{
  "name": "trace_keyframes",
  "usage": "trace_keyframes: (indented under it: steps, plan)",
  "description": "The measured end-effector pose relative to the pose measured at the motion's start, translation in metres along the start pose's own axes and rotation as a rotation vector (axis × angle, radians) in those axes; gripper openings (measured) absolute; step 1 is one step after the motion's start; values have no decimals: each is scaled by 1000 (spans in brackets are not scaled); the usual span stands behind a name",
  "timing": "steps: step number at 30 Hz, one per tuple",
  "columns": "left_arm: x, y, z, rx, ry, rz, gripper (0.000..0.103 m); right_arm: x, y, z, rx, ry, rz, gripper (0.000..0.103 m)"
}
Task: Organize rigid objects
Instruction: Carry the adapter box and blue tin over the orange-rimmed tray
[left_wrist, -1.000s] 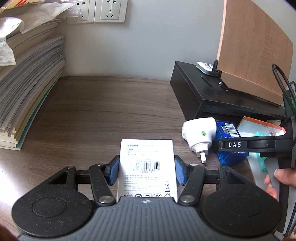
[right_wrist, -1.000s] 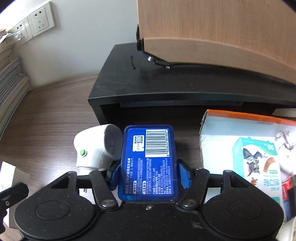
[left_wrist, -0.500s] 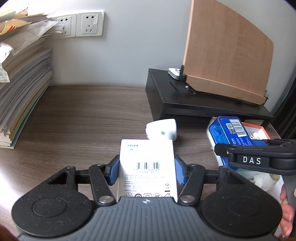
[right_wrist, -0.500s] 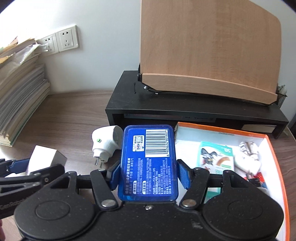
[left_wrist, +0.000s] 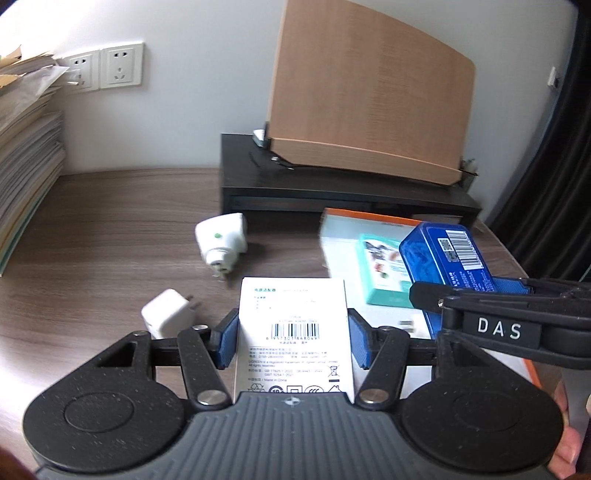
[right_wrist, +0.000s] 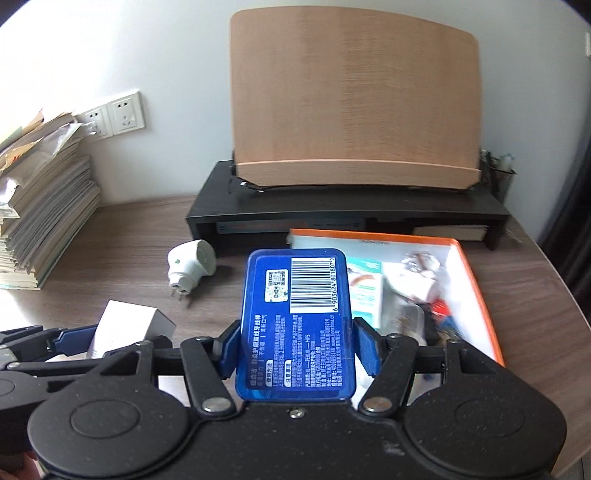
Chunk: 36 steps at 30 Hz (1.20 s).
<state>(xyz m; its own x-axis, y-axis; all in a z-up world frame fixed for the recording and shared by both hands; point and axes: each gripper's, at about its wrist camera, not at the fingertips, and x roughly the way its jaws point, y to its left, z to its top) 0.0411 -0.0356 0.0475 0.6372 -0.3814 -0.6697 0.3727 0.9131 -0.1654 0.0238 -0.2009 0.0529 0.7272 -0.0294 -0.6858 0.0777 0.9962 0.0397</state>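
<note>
My left gripper (left_wrist: 291, 341) is shut on a white box (left_wrist: 291, 325) with a barcode, held above the wooden desk. My right gripper (right_wrist: 297, 350) is shut on a blue box (right_wrist: 295, 321) with a barcode label, lifted over the near left part of the orange-rimmed tray (right_wrist: 476, 284). In the left wrist view the blue box (left_wrist: 448, 254) and the right gripper (left_wrist: 458, 291) show at the right. In the right wrist view the white box (right_wrist: 125, 325) shows at the left. A white plug adapter (left_wrist: 221, 240) with a green dot and a small white charger (left_wrist: 168, 315) lie on the desk.
The tray holds a teal packet (right_wrist: 364, 284) and several small items. Behind it a black riser (right_wrist: 332, 210) carries a tilted wooden board (right_wrist: 351, 96). A stack of books and papers (right_wrist: 40, 203) stands at the left by wall sockets (right_wrist: 114, 118).
Both grippers have pulled back and risen with their boxes, so the desk and tray look farther away. The small white charger has come into the left wrist view.
</note>
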Motion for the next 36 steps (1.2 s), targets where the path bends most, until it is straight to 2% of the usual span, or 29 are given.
trace_keyframes:
  steps: [9, 17, 24, 36]
  plan:
    - [1, -55, -17, 58, 9, -69, 59, -43, -64, -33, 86, -16, -93, 74]
    - [7, -90, -27, 79, 15, -99, 59, -66, -110, -55, 143, -28, -148, 74]
    - [15, -111, -38, 78, 34, -97, 59, -72, -126, -66, 130, -21, -132, 74]
    - [22, -118, -41, 42, 39, -39, 59, -62, -131, -64, 72, -10, -65, 74]
